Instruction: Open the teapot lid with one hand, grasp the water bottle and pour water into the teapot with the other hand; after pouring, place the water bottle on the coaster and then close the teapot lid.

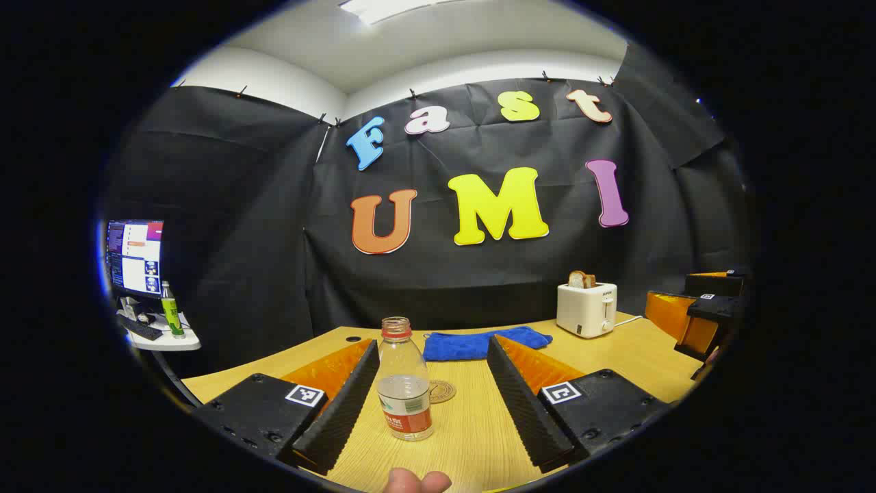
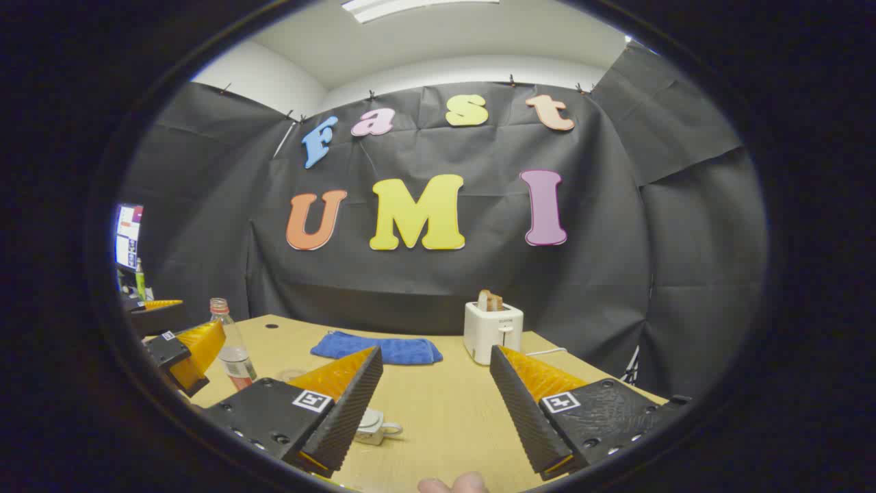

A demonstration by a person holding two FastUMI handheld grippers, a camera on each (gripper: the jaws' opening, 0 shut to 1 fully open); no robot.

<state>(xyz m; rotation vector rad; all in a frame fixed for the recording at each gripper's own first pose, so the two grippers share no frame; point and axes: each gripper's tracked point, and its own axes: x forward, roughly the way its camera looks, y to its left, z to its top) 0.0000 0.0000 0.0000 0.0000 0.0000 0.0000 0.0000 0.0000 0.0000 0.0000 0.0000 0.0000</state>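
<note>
A clear, uncapped water bottle point(image 1: 405, 390) with a red label stands on the wooden table between the fingers of my open left gripper point(image 1: 433, 346). It is close to the left finger and well apart from the right one. A round coaster point(image 1: 442, 391) lies just behind the bottle. My right gripper point(image 2: 435, 350) is open above the table with nothing between its fingers. A small white teapot point(image 2: 375, 426) with a looped handle peeks out beside its left finger, mostly hidden. The right gripper view also has the bottle point(image 2: 233, 350) and the left gripper point(image 2: 174, 346) at far left.
A folded blue cloth point(image 1: 479, 342) lies at the back of the table point(image 1: 472, 438), and a white toaster point(image 1: 586, 308) with bread in it stands at the back right. A monitor point(image 1: 133, 255) and a green bottle point(image 1: 171, 311) sit on a side shelf at left.
</note>
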